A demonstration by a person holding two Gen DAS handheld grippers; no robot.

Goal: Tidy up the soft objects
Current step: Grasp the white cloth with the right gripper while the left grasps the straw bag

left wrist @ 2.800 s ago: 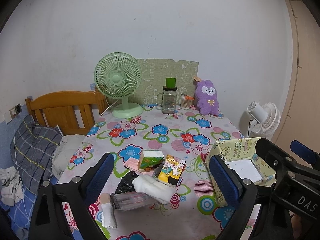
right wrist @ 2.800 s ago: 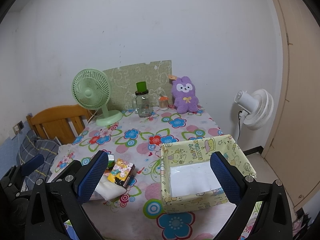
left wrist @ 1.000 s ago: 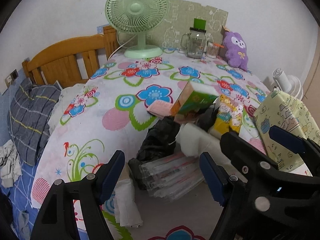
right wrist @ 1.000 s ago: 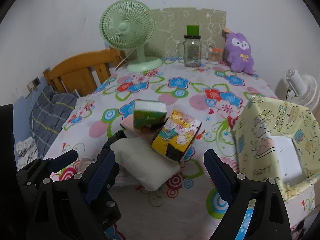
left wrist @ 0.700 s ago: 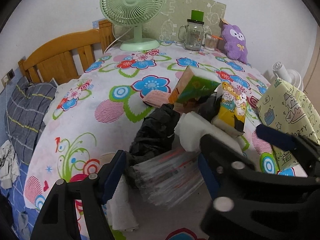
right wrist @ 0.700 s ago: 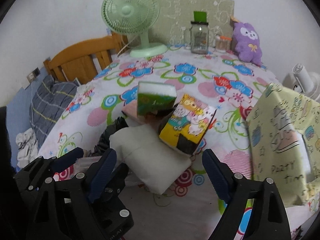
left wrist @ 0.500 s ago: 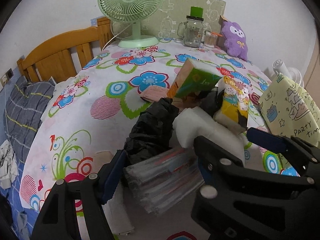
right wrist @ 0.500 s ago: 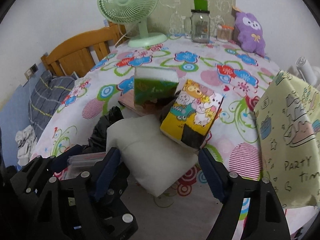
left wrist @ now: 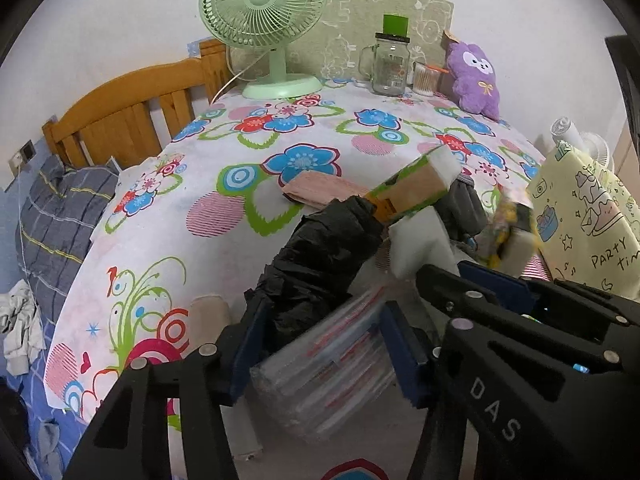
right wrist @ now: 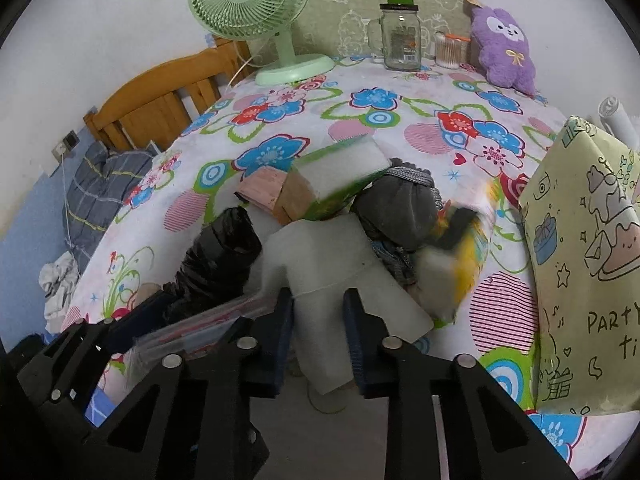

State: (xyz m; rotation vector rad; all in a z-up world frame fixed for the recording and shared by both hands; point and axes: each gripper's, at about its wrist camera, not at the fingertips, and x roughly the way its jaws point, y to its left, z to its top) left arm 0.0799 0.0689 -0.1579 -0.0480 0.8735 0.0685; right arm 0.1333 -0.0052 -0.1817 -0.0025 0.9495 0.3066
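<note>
free: floral tablecloth (left wrist: pixel 224 152) left of pile | blocked: green fan (left wrist: pixel 264 4), jar (left wrist: pixel 388 68) behind; yellow box (right wrist: pixel 580 264) right

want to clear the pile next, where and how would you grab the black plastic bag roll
Probably grip the black plastic bag roll across its middle, coming from above and the near side. It lies as a long crumpled cylinder slanting away, its far end by the green tissue pack, its near end against the clear packet where the left gripper is closing.
</note>
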